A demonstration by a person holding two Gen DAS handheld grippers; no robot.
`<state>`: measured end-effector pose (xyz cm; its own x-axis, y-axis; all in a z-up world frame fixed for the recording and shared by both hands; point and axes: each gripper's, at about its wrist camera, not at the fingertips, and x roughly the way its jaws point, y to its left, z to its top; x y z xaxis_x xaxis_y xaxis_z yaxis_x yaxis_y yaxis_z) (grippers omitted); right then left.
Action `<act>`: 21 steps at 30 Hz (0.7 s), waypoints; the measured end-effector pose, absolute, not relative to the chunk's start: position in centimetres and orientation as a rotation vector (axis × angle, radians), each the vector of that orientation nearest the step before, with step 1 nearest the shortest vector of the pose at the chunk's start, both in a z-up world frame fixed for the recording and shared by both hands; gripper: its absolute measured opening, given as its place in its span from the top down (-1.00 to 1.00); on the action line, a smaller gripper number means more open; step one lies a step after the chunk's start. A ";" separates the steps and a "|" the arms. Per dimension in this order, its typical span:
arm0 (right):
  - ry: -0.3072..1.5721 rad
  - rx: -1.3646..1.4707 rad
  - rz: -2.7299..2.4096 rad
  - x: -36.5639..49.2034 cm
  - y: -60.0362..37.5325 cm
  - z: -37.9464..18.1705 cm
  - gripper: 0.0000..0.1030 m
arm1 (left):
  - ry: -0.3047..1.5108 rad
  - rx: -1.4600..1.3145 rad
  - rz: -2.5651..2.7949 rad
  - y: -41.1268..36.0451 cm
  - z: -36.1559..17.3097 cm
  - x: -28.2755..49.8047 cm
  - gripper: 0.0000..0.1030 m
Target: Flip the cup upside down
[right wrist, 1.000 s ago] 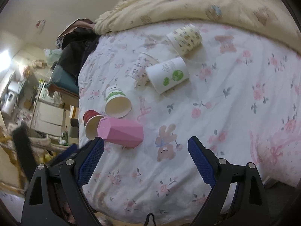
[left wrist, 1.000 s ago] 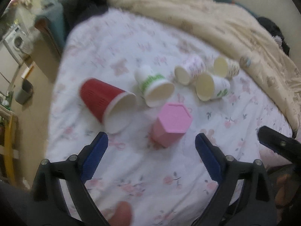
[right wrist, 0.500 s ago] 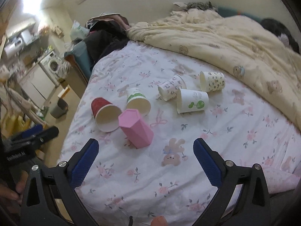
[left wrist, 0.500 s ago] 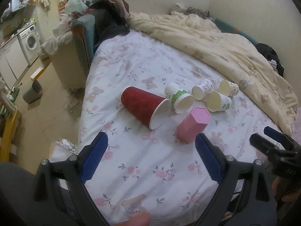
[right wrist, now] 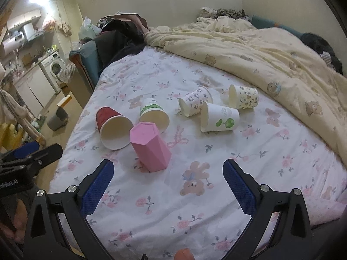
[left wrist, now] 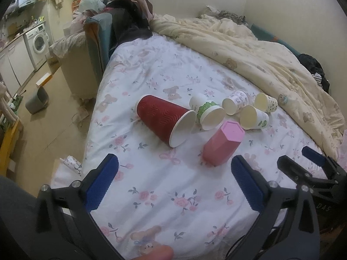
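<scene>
Several cups lie on a floral bedsheet (left wrist: 164, 195). A pink hexagonal cup (left wrist: 222, 144) stands upside down and tilted; it also shows in the right wrist view (right wrist: 149, 149). A red cup (left wrist: 164, 121) lies on its side, as seen too in the right wrist view (right wrist: 112, 127). A green-banded white cup (left wrist: 206, 111) and three small patterned paper cups (right wrist: 221, 117) lie on their sides. My left gripper (left wrist: 173, 184) is open and empty, short of the cups. My right gripper (right wrist: 168, 187) is open and empty, just short of the pink cup.
A cream quilt (left wrist: 260, 49) covers the bed's far and right side. The bed's left edge drops to the floor, with a grey bin (left wrist: 38, 99) and a washing machine (left wrist: 38, 43) beyond. Dark clothes (right wrist: 121, 39) are piled at the bed's head.
Both grippers have pulled back and up from the cups, so the view is wider. The cups lie where they were. Both jaws stay open.
</scene>
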<state>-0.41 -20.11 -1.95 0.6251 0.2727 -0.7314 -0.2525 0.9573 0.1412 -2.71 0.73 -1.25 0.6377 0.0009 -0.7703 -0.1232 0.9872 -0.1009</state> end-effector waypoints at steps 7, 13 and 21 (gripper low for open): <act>0.832 0.020 0.307 -0.6 -19.9 -1.8 -1.00 | 0.899 -0.138 0.079 0.7 -1.7 -2.7 -0.99; 0.836 0.028 0.300 -0.6 -20.0 -1.8 -1.00 | 0.893 -0.134 0.080 0.6 -1.7 -2.7 -0.99; 0.847 0.044 0.294 -0.6 -20.4 -1.9 -1.00 | 0.906 -0.131 0.079 0.6 -1.8 -2.7 -0.99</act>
<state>-0.57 -20.42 -1.92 0.6246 0.2738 -0.7314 -0.2387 0.9586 0.1550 -2.68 0.59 -1.83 0.6148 0.0134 -0.7886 -0.1238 0.9891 -0.0797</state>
